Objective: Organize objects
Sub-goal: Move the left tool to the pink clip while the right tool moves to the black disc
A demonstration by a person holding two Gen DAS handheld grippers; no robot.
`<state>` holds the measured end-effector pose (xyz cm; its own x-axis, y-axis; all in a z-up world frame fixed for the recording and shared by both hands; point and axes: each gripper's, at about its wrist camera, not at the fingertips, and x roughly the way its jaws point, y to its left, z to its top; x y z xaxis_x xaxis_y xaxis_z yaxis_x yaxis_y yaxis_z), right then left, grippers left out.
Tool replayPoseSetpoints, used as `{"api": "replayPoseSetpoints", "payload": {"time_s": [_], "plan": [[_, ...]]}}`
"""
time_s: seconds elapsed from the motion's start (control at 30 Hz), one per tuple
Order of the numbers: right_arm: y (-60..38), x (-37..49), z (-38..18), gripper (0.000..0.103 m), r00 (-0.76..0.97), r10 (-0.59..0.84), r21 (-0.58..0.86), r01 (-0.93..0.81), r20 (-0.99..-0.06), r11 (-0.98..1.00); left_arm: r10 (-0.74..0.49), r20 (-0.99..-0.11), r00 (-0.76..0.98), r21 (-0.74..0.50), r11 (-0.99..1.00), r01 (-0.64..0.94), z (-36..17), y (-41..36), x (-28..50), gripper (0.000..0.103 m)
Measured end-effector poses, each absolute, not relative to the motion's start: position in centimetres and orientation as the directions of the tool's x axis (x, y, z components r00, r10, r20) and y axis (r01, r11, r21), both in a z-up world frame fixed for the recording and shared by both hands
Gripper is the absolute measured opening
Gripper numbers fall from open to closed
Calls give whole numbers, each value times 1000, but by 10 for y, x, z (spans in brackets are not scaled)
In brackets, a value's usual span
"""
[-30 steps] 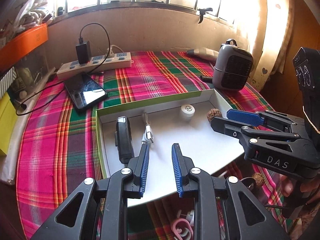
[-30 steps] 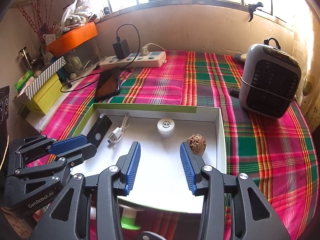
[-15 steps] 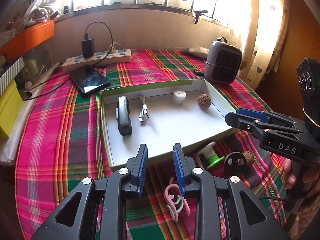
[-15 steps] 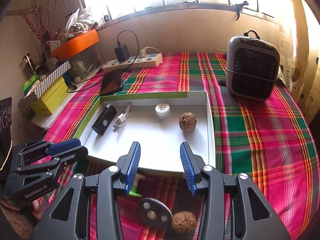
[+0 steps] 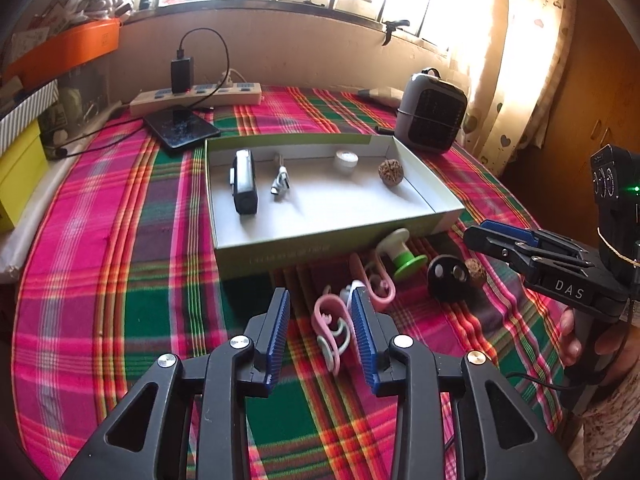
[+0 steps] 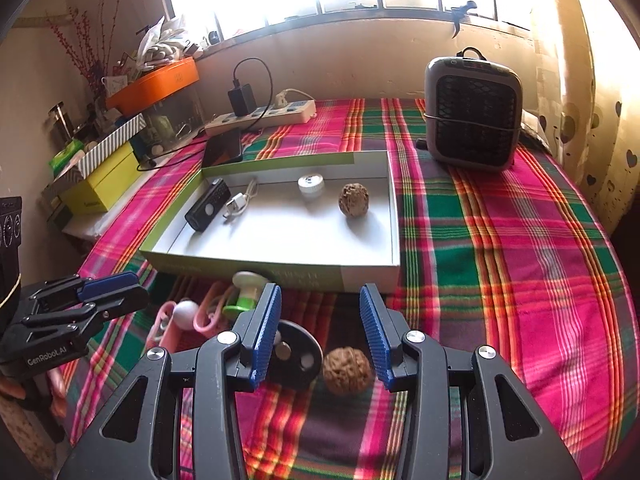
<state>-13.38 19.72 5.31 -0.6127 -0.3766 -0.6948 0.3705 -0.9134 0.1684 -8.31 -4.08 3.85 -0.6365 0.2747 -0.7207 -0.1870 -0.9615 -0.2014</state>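
A shallow white box with a green rim [image 5: 320, 236] [image 6: 360, 276] lies on the plaid cloth. It holds a black device [image 5: 245, 186] [image 6: 208, 209], a USB connector [image 5: 281, 184] [image 6: 237, 204], a white cap [image 5: 346, 160] [image 6: 311, 184] and a walnut [image 5: 390, 169] [image 6: 353, 199]. In front of the box lie pink hooks [image 5: 330, 320] [image 6: 208, 312], a green-and-white spool [image 5: 400, 254] [image 6: 246, 294], a black disc [image 5: 447, 276] [image 6: 294, 354] and a second walnut [image 5: 476, 274] [image 6: 347, 369]. My left gripper [image 5: 322, 322] is open above the pink hooks. My right gripper [image 6: 320, 326] is open above the disc and walnut.
A grey heater [image 5: 430, 118] [image 6: 474, 116] stands behind the box on the right. A power strip with a charger [image 5: 196, 96] [image 6: 260, 116] and a phone [image 5: 182, 130] [image 6: 223, 148] lie at the back left. Yellow and orange boxes [image 6: 100, 184] stand on the left.
Both grippers have pulled back from over the box toward the table's near side. The loose items in front of the box have come into view. Both stay open.
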Motion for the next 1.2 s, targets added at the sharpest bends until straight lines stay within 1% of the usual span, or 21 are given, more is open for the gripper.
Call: {"api": "replayPoseSetpoints", "payload": {"time_s": [0.1,0.2,0.23,0.3,0.33,0.7,1.1,1.2], "plan": [[202,-126,51,43,-615,-384,178,371,-688,-912,288,-722,-629,-221,-958,-185,34,-42,-77,31],[207,-118,47,43,-622,-370,169,358,-690,-918,300,-722,-623,-233,-954,-189,30,-43,-70,36],[209,-116,44,43,-620,-370,175,354,-692,-919,300,-724,-621,-234,-954,-189,28,-43,-69,37],[211,-114,41,52,-613,-376,185,353,-695,-917,306,-726,-616,-238,-952,-192,27,-43,-67,37],[212,-112,40,52,-611,-375,185,353,-697,-917,307,-726,-615,-240,-952,-192,26,-43,-66,37],[212,-98,30,53,-599,-372,170,367,-709,-915,336,-732,-592,-250,-942,-226,20,-33,-64,38],[206,-96,29,53,-590,-367,144,389,-719,-910,279,-767,-577,-200,-960,-198,11,-24,-79,38],[204,-96,30,53,-595,-362,133,393,-718,-910,277,-764,-583,-202,-960,-193,11,-26,-80,38]]}}
